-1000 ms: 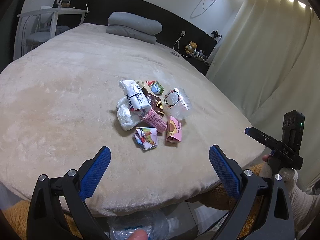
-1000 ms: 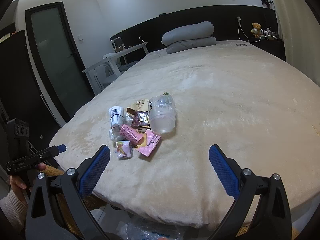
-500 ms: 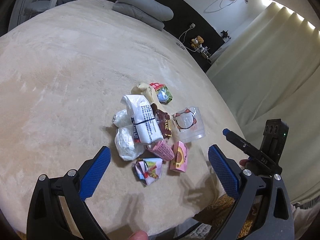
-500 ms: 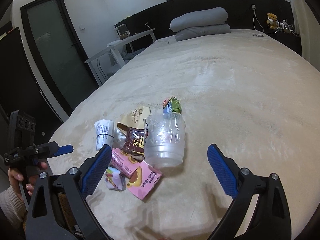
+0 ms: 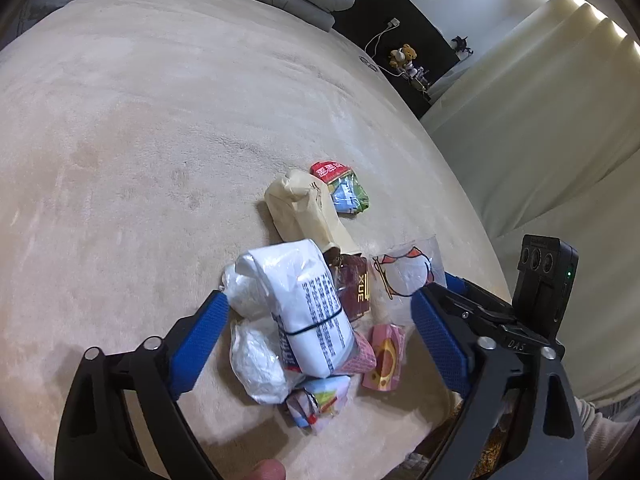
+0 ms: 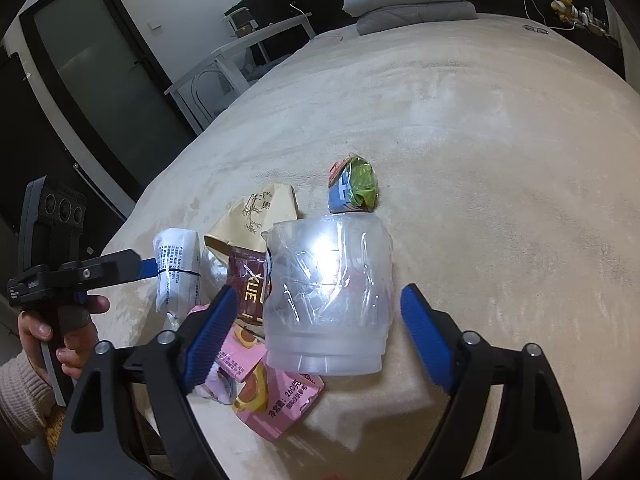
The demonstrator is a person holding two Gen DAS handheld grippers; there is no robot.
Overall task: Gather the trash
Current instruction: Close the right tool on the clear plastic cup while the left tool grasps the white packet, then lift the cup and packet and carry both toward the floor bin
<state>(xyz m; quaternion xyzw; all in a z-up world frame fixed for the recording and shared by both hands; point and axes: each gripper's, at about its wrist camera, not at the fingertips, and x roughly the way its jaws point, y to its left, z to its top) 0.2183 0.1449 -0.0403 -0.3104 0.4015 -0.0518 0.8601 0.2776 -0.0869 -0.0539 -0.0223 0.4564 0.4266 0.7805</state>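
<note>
The beige bed point(image 5: 140, 128) carries a small heap of trash near its foot edge, toward the corner by the curtain. Biggest in the heap is the clear plastic cup point(image 6: 326, 292), lying on its side over a pink snack wrapper point(image 6: 276, 404). The right gripper point(image 6: 316, 332) hangs just above the cup, its fingers spread wide on either side and touching nothing. The left gripper point(image 5: 320, 340) likewise straddles the white banded packet point(image 5: 304, 312), fingers wide apart, with a crumpled white plastic bag point(image 5: 260, 364) beside the packet. This looks like the approach before the first pickup. Next, each gripper likely has to lower and close gently; the thin cup may buckle or slip.
</note>
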